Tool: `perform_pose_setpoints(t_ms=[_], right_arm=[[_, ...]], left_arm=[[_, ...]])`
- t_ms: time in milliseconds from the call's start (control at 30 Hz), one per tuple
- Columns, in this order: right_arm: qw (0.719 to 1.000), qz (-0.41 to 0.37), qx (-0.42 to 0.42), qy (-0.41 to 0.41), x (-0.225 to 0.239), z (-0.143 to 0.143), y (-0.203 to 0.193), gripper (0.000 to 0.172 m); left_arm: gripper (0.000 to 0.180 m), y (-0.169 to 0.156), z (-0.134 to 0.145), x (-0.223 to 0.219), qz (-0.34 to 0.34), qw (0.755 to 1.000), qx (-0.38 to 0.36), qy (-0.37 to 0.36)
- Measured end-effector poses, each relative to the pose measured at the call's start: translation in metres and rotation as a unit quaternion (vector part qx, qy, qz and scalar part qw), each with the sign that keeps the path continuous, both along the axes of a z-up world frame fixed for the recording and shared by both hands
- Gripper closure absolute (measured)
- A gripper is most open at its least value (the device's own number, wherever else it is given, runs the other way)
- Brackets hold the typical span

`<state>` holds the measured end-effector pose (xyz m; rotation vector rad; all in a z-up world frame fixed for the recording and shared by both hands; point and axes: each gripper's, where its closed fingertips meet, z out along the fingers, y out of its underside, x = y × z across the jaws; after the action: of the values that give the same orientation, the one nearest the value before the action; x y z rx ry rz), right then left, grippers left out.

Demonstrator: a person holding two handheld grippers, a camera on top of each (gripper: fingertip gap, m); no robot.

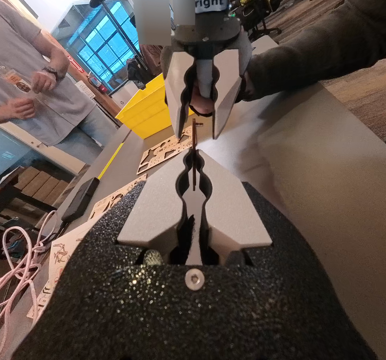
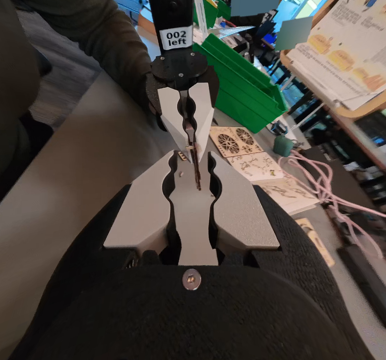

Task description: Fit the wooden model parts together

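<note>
**Left jaws clamp the thin wooden part; right jaws stand wide around its far end**

The left gripper (image 1: 194,150) has its jaws closed on a thin, dark-edged wooden part (image 1: 194,141), seen edge-on. The two grey fingers (image 1: 167,183) press against its flat sides, and the part sticks out past the tips, up in the air above the bench (image 1: 313,162). A small wooden peg (image 1: 199,123) juts sideways from the part near its far end.

The right gripper (image 1: 196,137) faces the left one head-on. Its jaws are wide apart, one finger on each side of the part's free end, with a clear gap on both sides; neither finger touches the wood. In the right wrist view the same part (image 2: 197,172) reaches in between the open fingers (image 2: 150,193) of the right gripper, held only by the left gripper (image 2: 193,153) opposite.

On the bench lie flat wooden sheets with cut-out shapes: one (image 1: 165,153) toward the far edge, near a yellow bin (image 1: 146,112), and another with wheel patterns (image 2: 236,139) near a green bin (image 2: 240,91). A printed sheet (image 2: 257,166) lies just beside it. Pink cords (image 2: 313,183) trail across the bench edge. A person (image 1: 41,68) stands off the far side of the bench.
</note>
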<state>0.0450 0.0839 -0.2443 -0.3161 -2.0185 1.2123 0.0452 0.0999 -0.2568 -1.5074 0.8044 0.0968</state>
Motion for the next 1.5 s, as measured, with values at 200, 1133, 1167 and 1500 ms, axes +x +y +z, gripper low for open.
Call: perform_pose_setpoints(t_ms=[200,1133,1167,1500], right_arm=[[0.999,0.015,-0.035,-0.038,0.001,-0.002,-0.004,0.150],[0.999,-0.005,-0.022,-0.033,-0.002,0.000,-0.006,0.166],[0.999,-0.007,-0.021,-0.033,-0.002,0.000,-0.006,0.166],[0.999,-0.036,0.015,0.000,-0.010,-0.006,0.002,0.152]], left_arm=[[0.180,0.000,-0.004,0.006,-0.002,1.000,0.001,0.026],[0.180,0.000,0.000,0.001,0.010,0.999,0.012,0.028],[0.180,0.000,0.000,0.001,0.011,0.999,0.012,0.029],[0.180,0.011,-0.009,-0.017,0.080,0.995,0.003,0.051]])
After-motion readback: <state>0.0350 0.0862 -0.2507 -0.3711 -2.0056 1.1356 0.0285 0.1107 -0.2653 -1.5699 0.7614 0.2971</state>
